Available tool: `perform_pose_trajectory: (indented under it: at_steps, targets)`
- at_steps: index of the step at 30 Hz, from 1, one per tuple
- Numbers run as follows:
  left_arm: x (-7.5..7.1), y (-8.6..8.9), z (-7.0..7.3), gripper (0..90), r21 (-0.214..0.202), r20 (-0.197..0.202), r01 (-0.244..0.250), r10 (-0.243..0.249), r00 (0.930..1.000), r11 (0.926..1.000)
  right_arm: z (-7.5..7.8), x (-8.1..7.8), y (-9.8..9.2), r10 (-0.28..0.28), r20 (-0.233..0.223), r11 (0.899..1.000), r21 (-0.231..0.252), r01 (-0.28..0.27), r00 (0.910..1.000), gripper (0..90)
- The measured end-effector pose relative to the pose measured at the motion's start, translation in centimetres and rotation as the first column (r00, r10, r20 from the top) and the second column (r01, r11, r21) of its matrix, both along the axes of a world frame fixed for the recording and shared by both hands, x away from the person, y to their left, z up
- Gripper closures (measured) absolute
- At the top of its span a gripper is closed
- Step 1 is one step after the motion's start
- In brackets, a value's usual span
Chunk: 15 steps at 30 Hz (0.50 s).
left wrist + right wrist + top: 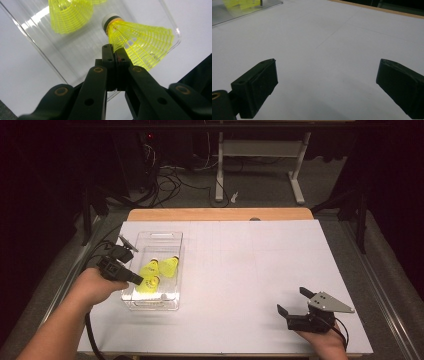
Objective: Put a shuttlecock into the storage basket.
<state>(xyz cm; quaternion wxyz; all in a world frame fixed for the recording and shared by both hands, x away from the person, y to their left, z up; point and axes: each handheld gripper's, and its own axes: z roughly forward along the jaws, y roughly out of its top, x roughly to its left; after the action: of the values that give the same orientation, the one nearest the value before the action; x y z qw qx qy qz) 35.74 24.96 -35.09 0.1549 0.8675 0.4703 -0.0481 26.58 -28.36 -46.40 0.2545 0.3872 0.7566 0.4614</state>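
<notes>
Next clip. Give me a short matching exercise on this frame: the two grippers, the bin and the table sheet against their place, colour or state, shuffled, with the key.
Things:
1. left gripper
2. right gripper
3. clear bin
4. table sheet

States:
A. white, bare around the open jaws
B. holds yellow shuttlecocks
C. jaws wide apart, nothing between them
D. jaws closed on a shuttlecock's skirt edge

Pairs: 1-D, 2-C, 3-B, 4-A

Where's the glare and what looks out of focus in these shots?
High view: dark surroundings, bright table, glare on the clear bin. Left gripper view: glare streak on the bin wall, shuttlecock sharp, nearest gripper parts soft. Right gripper view: even light, far bin blurred.
</notes>
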Motion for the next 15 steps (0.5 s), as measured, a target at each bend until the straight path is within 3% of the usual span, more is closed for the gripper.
perform_pose_trajectory:
  at_steps: [13, 15]
  targets:
    - [0.3, 1.5, -1.8, 89.4, -0.009, -0.025, -0.06, 0.059, 0.9979, 0.9982, -0.1, 0.1, 0.2, 0.01, -0.007, 1.0, -0.007, -0.01, 0.9999, 4.4]
    - [0.5, 1.7, -2.1, 89.4, -0.012, -0.005, -0.038, 0.038, 0.9993, 0.9992, -0.1, 0.1, 0.3, 0.013, -0.005, 1.0, -0.012, -0.013, 0.9999, 4.4]
